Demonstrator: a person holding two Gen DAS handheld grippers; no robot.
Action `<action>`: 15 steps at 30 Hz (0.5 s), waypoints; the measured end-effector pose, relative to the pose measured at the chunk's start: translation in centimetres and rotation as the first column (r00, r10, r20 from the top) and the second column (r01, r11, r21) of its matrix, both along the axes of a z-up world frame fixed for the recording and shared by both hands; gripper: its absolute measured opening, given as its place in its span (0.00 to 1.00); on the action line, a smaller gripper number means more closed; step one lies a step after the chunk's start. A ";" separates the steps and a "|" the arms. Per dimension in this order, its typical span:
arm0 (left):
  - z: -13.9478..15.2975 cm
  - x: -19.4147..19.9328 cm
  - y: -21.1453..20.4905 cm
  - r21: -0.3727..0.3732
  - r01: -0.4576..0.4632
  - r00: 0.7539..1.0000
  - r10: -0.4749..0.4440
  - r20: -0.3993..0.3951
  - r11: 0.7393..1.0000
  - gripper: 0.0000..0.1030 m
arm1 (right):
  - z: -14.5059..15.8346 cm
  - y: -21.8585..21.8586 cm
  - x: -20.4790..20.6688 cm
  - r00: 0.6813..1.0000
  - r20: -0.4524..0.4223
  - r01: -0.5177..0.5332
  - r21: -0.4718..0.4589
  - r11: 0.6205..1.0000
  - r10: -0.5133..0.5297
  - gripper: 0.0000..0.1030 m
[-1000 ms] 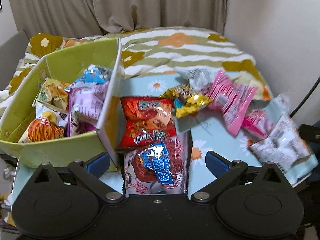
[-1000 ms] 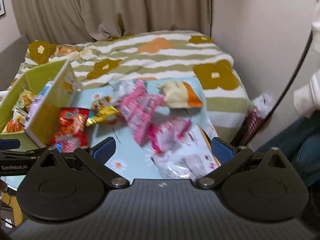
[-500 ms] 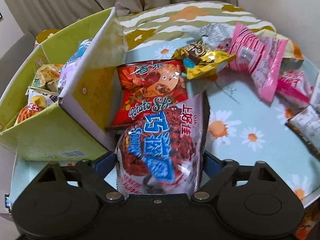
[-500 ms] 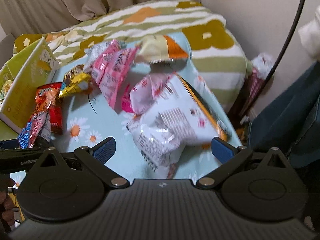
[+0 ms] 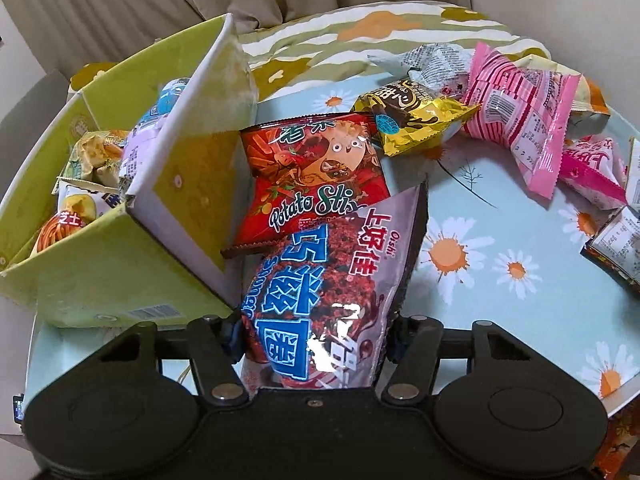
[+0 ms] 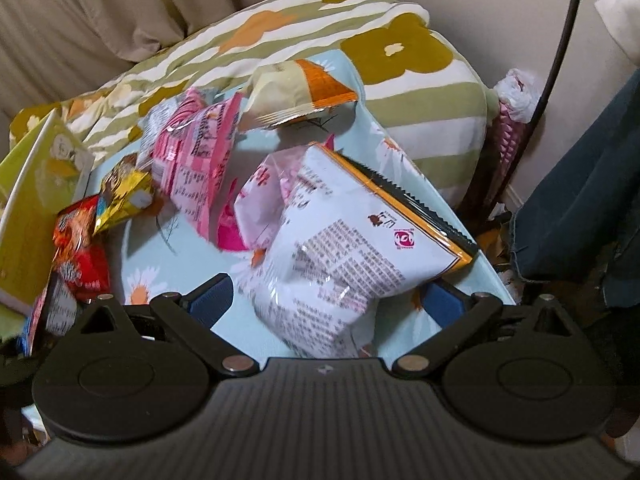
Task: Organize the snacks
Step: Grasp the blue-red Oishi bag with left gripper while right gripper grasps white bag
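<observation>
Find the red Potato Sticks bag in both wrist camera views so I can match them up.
Left wrist view: the red Potato Sticks bag lies at centre, just right of the green box, above the gripped purple bag.
Right wrist view: the same bag sits at the left edge, partly cut off by the box.
Shared landmark: the gold snack packet, touching its upper right corner.

One green box [image 5: 100, 264], two pink packets [image 5: 524, 120], one red packet [image 5: 316, 176], one gold packet [image 5: 416, 120].
</observation>
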State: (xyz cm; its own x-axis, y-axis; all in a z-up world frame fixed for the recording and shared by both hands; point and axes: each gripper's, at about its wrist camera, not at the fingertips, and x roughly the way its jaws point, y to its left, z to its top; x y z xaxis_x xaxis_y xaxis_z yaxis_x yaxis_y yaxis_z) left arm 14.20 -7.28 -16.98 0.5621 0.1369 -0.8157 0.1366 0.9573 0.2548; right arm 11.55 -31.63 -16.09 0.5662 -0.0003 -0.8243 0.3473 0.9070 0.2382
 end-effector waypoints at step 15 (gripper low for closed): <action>1.1 -1.3 -0.1 -0.002 0.002 1.000 -0.002 0.023 1.000 0.63 | -1.2 0.3 1.8 0.999 0.002 -0.052 -0.023 0.998 0.052 0.86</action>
State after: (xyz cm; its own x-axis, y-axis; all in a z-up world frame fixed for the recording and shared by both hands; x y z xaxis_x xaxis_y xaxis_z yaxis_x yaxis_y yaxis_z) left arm 12.92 -7.37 -15.91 0.5813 0.1343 -0.8025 0.1327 0.9574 0.2564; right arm 13.32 -31.30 -17.26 0.5681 0.0102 -0.8229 0.2991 0.9290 0.2180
